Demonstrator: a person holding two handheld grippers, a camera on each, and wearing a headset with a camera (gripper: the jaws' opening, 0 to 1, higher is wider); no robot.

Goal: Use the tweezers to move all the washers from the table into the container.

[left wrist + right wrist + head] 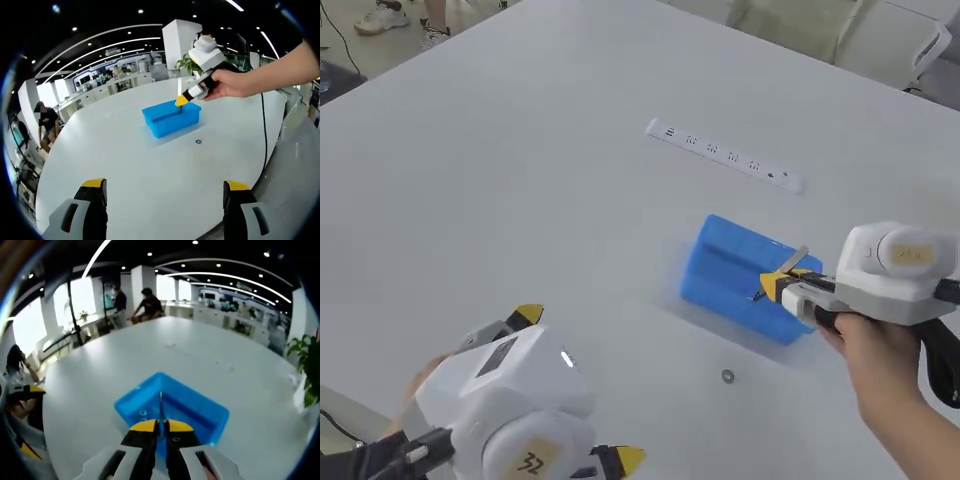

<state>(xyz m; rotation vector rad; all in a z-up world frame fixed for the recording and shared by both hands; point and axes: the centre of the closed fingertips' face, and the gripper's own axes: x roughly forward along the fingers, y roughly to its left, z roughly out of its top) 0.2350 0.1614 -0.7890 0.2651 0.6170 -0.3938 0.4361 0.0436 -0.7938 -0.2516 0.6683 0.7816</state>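
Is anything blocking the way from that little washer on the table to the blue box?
Nothing visible. The washer lies on bare table near the container; only its wall rises between them. The tweezers, in the right hand-held gripper, are over the container.

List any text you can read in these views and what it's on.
"32": yellow sticker on the left tongs.
Yellow label on the right tongs: blurred, unreadable.
Power strip markings: too small to read.
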